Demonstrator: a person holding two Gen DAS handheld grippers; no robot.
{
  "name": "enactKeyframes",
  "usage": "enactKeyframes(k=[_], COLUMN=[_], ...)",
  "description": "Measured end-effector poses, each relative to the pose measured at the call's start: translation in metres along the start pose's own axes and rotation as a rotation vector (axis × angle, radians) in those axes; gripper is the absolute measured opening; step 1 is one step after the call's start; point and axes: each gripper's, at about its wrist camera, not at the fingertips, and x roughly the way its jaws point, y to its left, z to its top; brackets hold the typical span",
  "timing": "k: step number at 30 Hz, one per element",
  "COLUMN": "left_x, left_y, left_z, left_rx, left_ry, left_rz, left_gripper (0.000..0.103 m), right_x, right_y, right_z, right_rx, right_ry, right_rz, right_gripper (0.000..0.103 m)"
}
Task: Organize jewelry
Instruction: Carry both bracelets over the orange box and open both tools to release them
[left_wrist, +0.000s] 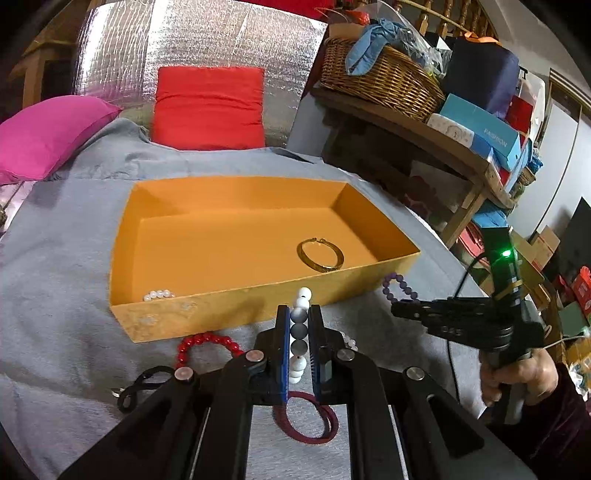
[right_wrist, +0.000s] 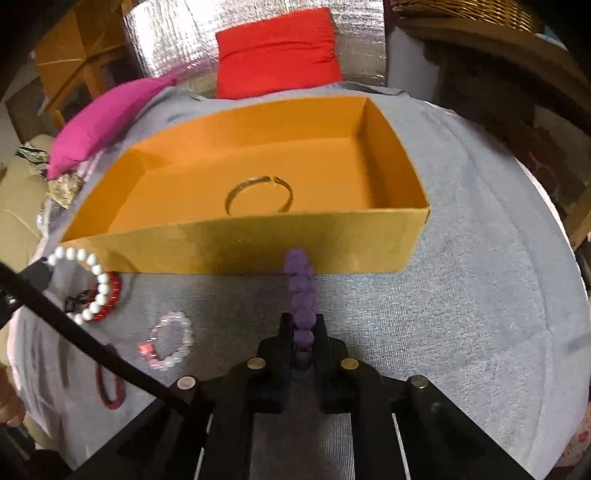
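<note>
An open orange box (left_wrist: 229, 301) (right_wrist: 258, 243) sits on a grey cloth. A gold bangle (left_wrist: 320, 255) (right_wrist: 258, 195) lies inside it, and a few pearl beads (left_wrist: 159, 294) show at its near left corner. My left gripper (left_wrist: 299, 317) is shut on a white and grey bead bracelet (left_wrist: 300, 325) (right_wrist: 90, 282), held just before the box's front wall. My right gripper (right_wrist: 303, 321) (left_wrist: 399, 306) is shut on a purple bead bracelet (right_wrist: 303, 291) (left_wrist: 397, 284), also in front of the box.
On the cloth lie a red bead bracelet (left_wrist: 207, 343) (right_wrist: 112, 295), a pink crystal bracelet (right_wrist: 170, 341), a dark red hair tie (left_wrist: 306, 421) (right_wrist: 109, 387) and a black cord (left_wrist: 144, 384). Pink (left_wrist: 48, 136) and red cushions (left_wrist: 210, 107) lie behind the box; a cluttered shelf (left_wrist: 424, 129) stands at right.
</note>
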Motion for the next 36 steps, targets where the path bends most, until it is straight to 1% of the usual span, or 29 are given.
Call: enactKeyframes(k=[2, 4, 7, 10, 12, 14, 21, 26, 32, 36], left_x=[-0.003, -0.006, -0.011, -0.016, -0.019, -0.023, -0.041, -0.053, -0.068, -0.069], left_y=[0.002, 0.003, 0.006, 0.008, 0.009, 0.01, 0.013, 0.022, 0.039, 0.044], left_z=[0.001, 0.002, 0.003, 0.005, 0.007, 0.009, 0.016, 0.021, 0.029, 0.042], left_rx=[-0.002, 0.002, -0.001, -0.01, -0.014, -0.015, -0.013, -0.027, -0.069, -0.089], left_ry=[-0.006, -0.013, -0.022, -0.038, -0.052, -0.068, -0.137, -0.191, -0.27, -0.285], left_rz=[0.003, 0.006, 0.006, 0.001, 0.0, 0.0, 0.005, 0.018, 0.045, 0.072], left_gripper=[0.009, 0.01, 0.009, 0.009, 0.009, 0.009, 0.009, 0.01, 0.01, 0.009], right_x=[-0.007, -0.013, -0.024, -0.033, -0.037, -0.039, -0.049, -0.058, -0.06, -0.054], right_y=[-0.004, -0.006, -0.001, 0.004, 0.009, 0.014, 0.03, 0.035, 0.046, 0.052], right_z=[-0.002, 0.0, -0.002, -0.002, -0.001, 0.0, 0.003, 0.008, 0.023, 0.043], right_rx=[0.025, 0.041, 0.036, 0.032, 0.038, 0.038, 0.031, 0.062, 0.066, 0.093], right_ry=[0.005, 0.011, 0.006, -0.01, -0.029, -0.047, -0.129, -0.19, -0.254, -0.283], right_rz=[0.071, 0.165, 0.272, 0.363, 0.405, 0.424, 0.445, 0.493, 0.522, 0.526], right_gripper=[0.01, 0.01, 0.01, 0.01, 0.01, 0.01, 0.01, 0.01, 0.01, 0.011])
